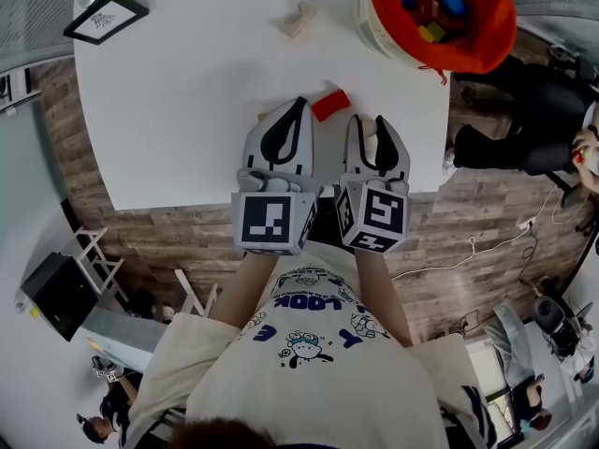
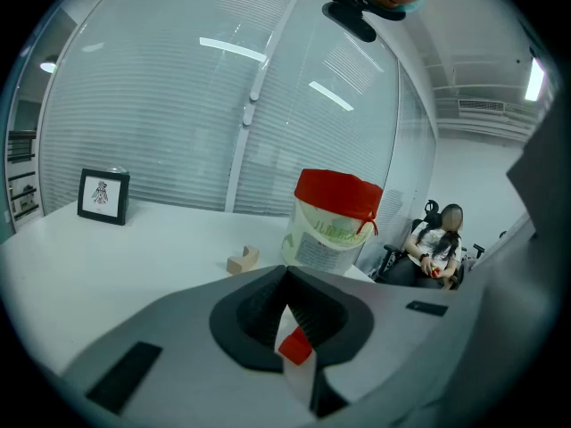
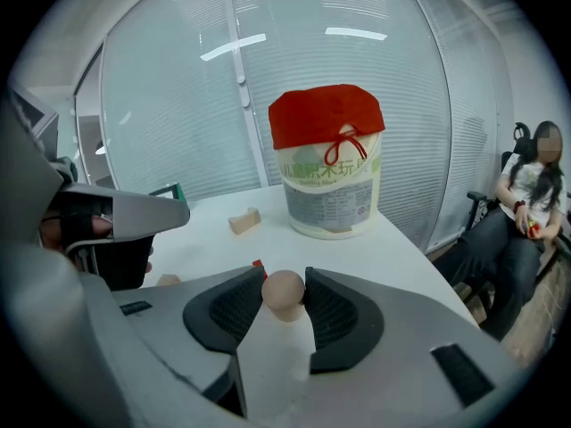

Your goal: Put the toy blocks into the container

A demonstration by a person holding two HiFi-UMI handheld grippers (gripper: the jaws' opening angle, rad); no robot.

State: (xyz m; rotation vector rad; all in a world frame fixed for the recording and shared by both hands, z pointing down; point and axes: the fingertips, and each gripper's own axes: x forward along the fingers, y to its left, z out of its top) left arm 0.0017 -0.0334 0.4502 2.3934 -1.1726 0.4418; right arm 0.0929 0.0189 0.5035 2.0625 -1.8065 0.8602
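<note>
Clamping a round-headed wooden block [image 3: 283, 294], our right tongs [image 1: 372, 124] hover over the white surface [image 1: 187, 92]. We see our left tongs [image 1: 300, 106] closed together and empty; a red block [image 1: 329, 104] lies just right of their tips. The red-lined container [image 1: 440, 17] stands ahead, to the right.

The person's shirt [image 1: 314, 318] carries the blue word "LOOK". The container [image 3: 326, 163] has a label with green characters, too small for reading.
</note>
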